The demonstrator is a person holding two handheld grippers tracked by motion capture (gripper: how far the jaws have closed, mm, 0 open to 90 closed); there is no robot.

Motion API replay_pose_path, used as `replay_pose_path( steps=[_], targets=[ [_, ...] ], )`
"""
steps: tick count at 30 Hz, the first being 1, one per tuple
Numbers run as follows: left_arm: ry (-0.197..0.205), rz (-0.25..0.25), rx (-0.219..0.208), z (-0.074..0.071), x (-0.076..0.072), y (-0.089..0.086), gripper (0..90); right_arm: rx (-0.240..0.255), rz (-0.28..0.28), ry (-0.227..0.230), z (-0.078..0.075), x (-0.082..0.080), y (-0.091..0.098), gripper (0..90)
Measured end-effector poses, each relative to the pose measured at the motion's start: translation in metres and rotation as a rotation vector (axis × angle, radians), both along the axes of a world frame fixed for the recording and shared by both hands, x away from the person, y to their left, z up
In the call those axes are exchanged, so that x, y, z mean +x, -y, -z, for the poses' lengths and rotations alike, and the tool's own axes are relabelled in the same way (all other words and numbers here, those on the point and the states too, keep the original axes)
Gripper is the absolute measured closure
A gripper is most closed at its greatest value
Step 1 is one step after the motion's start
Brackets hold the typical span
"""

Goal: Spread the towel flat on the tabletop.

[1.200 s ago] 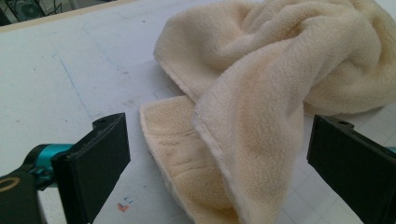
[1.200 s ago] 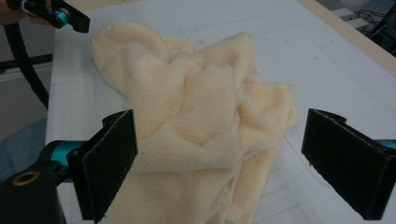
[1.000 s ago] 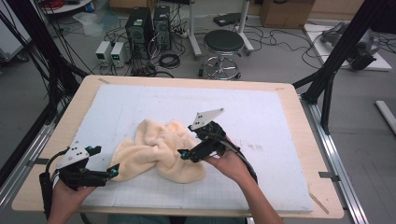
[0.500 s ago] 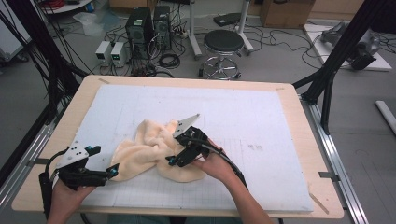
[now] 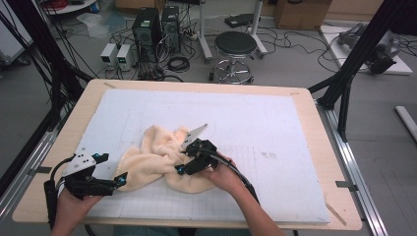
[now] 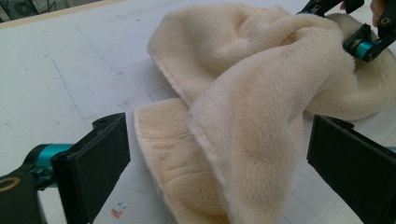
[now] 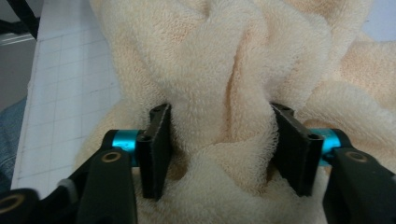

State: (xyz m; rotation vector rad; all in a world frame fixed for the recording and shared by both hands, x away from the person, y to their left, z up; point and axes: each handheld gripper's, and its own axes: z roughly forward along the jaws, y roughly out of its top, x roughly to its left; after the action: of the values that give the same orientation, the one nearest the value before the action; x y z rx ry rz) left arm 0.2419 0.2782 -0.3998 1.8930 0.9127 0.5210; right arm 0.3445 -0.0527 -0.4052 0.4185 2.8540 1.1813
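Down on the towel (image 5: 162,157), right hand-held gripper (image 5: 189,160), jaws closing, perhaps gripping.

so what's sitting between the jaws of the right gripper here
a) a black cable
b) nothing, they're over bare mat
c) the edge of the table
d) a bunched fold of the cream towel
d: in the right gripper view the cream towel bulges up in a thick fold between the two black jaws of the right gripper, which have just been closing around it, and in the high view that gripper is down in the middle of the towel.
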Motion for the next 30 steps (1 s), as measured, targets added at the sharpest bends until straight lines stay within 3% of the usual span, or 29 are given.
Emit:
replay_pose_path(
  steps=[7,10,11,18,22,29,30],
  targets=[
    [0.008,0.033,0.000,-0.003,0.002,0.009,7.4,0.034,-0.005,-0.030,0.001,0.002,0.006,67.4],
    [0.015,0.043,0.000,-0.005,0.004,0.012,7.9,0.047,-0.014,-0.026,-0.003,0.004,0.011,73.9],
    [0.016,0.044,-0.003,-0.006,0.004,0.013,8.0,0.074,-0.015,-0.026,-0.008,0.005,0.017,76.4],
    [0.022,0.075,-0.014,-0.014,0.008,0.024,8.2,0.093,0.003,0.003,-0.028,0.005,0.042,77.9],
    [0.034,0.100,-0.014,-0.021,0.010,0.033,8.2,0.080,0.011,0.039,-0.048,0.002,0.064,79.0],
    [0.045,0.156,-0.024,-0.032,0.017,0.056,8.3,0.074,0.074,0.102,-0.089,-0.011,0.117,79.1],
    [0.049,0.164,-0.025,-0.033,0.018,0.061,8.3,0.074,0.074,0.102,-0.089,-0.011,0.117,79.1]
  ],
)
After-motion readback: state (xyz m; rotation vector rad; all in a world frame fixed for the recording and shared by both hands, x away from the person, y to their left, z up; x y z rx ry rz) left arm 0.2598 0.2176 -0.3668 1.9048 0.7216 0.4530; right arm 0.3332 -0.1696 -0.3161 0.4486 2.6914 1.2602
